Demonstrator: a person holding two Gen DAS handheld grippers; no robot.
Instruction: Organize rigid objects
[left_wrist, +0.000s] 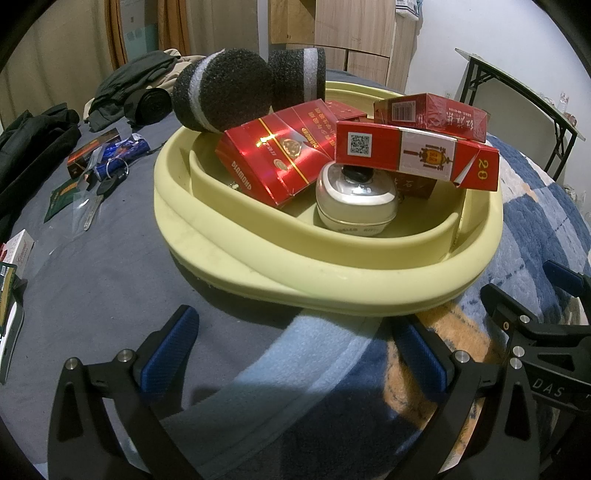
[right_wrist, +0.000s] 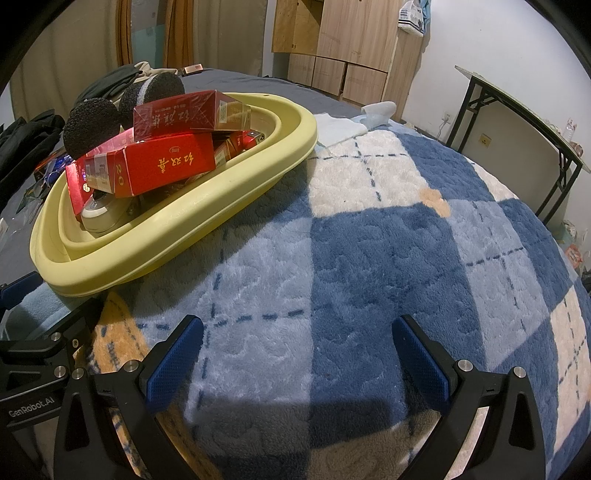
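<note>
Blue-padded left gripper jaws wide, empty, hovering over plaid blanket. Right gripper same: wide, nothing between the pads, only fleece below. Just ahead of left jaws, yellow basin, near rim almost at the fingertips; ahead-left of right jaws. Inside, white case low at the front, red Diamond pack leaning on the inner wall, red "20" pack bridging over the case, another red pack stacked behind it. Further back, two black foam rollers perched on the far rim. Far left of left jaws, loose keys and small packs on grey sheet, apparently not yet sorted.

Risks: pile stacked loose and tilted, so a nudge to the rim likely slides the top packs out; soft bedding lets basin tip; rollers likely to roll off the back; thin cartons liable to crush under hard squeeze.
</note>
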